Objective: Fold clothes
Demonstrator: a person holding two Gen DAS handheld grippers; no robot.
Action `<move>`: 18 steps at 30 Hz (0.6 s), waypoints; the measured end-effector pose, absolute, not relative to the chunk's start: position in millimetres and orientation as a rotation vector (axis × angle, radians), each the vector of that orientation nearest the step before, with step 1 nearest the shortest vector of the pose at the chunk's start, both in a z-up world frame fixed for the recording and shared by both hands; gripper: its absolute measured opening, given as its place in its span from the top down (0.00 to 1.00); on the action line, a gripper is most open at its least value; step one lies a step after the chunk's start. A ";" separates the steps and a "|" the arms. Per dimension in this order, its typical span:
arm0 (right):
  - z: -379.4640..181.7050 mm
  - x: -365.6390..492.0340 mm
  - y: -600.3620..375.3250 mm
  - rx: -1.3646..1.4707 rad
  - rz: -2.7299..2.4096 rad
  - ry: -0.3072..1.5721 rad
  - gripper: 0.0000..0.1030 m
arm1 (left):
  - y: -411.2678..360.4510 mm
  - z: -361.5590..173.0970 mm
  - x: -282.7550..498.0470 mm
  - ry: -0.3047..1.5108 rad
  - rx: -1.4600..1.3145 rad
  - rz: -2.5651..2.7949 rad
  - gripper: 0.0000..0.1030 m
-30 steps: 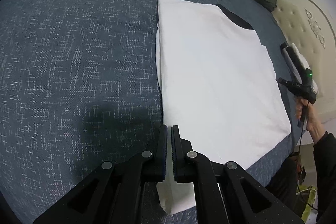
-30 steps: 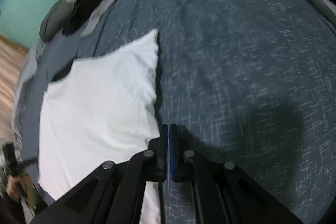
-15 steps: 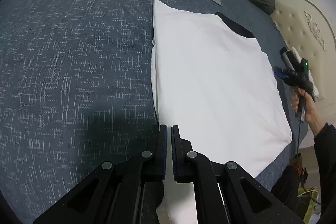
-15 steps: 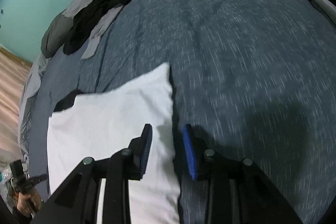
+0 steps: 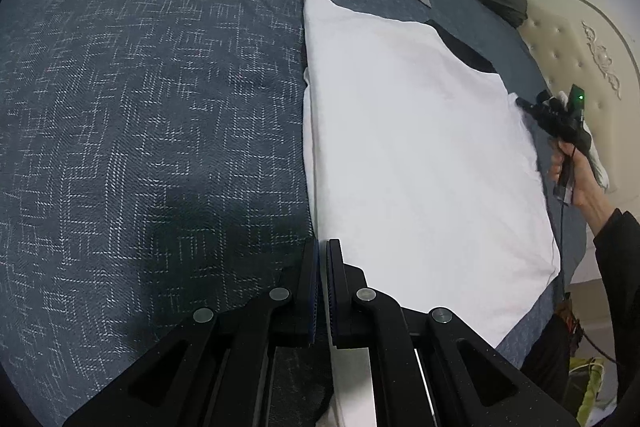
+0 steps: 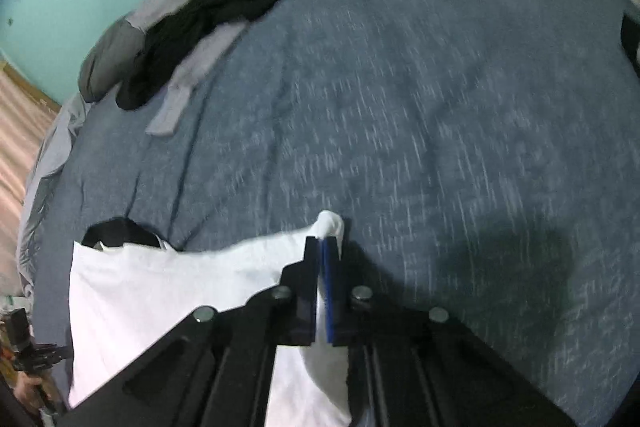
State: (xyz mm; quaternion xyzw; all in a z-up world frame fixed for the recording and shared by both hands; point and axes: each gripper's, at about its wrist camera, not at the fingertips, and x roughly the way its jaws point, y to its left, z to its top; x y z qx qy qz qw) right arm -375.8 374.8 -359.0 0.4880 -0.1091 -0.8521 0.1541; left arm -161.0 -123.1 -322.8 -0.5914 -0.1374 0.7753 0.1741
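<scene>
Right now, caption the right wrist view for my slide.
Right claw shut on a corner of the white garment, lying on the blue bedspread.

The bed (image 5: 140, 87) lies bare and open left of the white garment (image 5: 420, 155). Piled dark clothes (image 6: 208, 19) crowd its far edge; the headboard (image 5: 580, 39) bounds the right.
</scene>
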 end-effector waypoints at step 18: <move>-355.3 -361.8 385.7 1.451 -2.560 -0.299 0.83 | -136.6 -303.6 -134.3 -0.428 -1.701 2.180 0.72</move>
